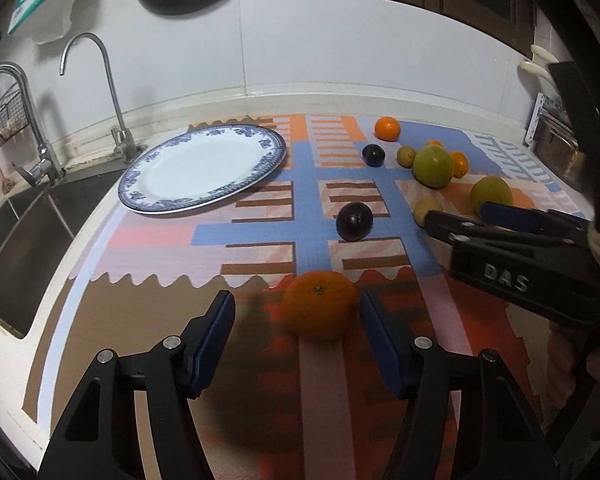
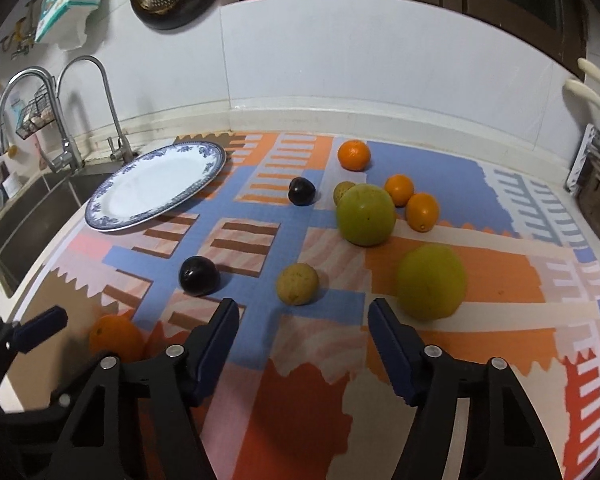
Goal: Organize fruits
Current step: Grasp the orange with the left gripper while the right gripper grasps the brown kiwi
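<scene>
A blue-rimmed white plate (image 1: 204, 168) (image 2: 156, 186) lies empty at the back left of the patterned mat. My left gripper (image 1: 298, 316) is open, and an orange (image 1: 319, 304) (image 2: 116, 338) sits between its fingertips, nearer the right finger. My right gripper (image 2: 301, 320) is open and empty, just short of a small yellow-brown fruit (image 2: 298, 284). It also shows in the left wrist view (image 1: 455, 220). Two dark plums (image 2: 198, 276) (image 2: 301, 191), two green fruits (image 2: 365, 214) (image 2: 431, 282) and several oranges (image 2: 353, 155) lie scattered on the mat.
A steel sink (image 1: 24, 240) with two taps (image 1: 112, 92) lies to the left of the plate. A white backsplash wall (image 2: 379, 68) runs behind the mat. A metal rack (image 2: 595, 184) stands at the far right.
</scene>
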Demonstrator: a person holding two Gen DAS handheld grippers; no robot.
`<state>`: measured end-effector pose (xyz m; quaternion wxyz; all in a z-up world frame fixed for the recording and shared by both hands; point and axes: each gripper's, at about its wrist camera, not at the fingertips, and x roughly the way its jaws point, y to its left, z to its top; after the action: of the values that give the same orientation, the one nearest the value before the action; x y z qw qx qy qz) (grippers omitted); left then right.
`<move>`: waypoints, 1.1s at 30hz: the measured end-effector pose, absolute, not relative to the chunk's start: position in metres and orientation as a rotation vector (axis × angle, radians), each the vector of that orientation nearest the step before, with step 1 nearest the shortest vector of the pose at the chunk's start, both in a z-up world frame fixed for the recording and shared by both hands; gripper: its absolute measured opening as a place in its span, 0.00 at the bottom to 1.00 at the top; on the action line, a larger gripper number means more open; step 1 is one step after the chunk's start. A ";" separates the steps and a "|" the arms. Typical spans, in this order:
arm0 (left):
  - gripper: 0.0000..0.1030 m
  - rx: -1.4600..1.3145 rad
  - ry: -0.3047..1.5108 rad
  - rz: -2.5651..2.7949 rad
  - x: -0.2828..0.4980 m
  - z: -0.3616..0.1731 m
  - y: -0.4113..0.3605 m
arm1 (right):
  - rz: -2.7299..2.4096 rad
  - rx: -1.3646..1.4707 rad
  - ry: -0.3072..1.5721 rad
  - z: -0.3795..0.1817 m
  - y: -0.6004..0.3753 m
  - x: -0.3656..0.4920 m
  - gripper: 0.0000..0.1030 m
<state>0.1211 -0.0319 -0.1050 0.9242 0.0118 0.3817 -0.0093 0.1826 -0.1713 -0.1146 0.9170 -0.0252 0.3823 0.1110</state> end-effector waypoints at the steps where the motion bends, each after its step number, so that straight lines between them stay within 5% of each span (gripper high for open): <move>1: 0.60 0.024 0.787 -0.023 0.123 -0.106 -0.032 | 0.226 -0.049 0.795 -0.117 -0.171 0.187 0.63; 7: 0.55 -0.002 0.820 -0.032 0.136 -0.112 -0.031 | 0.222 -0.036 0.840 -0.127 -0.169 0.208 0.51; 12: 0.40 -0.011 0.846 -0.074 0.140 -0.115 -0.033 | 0.237 -0.013 0.874 -0.132 -0.169 0.218 0.44; 21: 0.40 0.017 0.841 -0.109 0.144 -0.108 -0.029 | 0.237 -0.035 0.882 -0.135 -0.162 0.224 0.29; 33: 0.39 0.015 0.801 -0.194 0.150 -0.088 -0.008 | 0.230 -0.015 0.838 -0.110 -0.155 0.205 0.29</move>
<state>0.1495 -0.0084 -0.0883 0.9163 0.0075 0.3891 -0.0944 0.2048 -0.1551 -0.1105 0.9070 -0.0075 0.4059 0.1116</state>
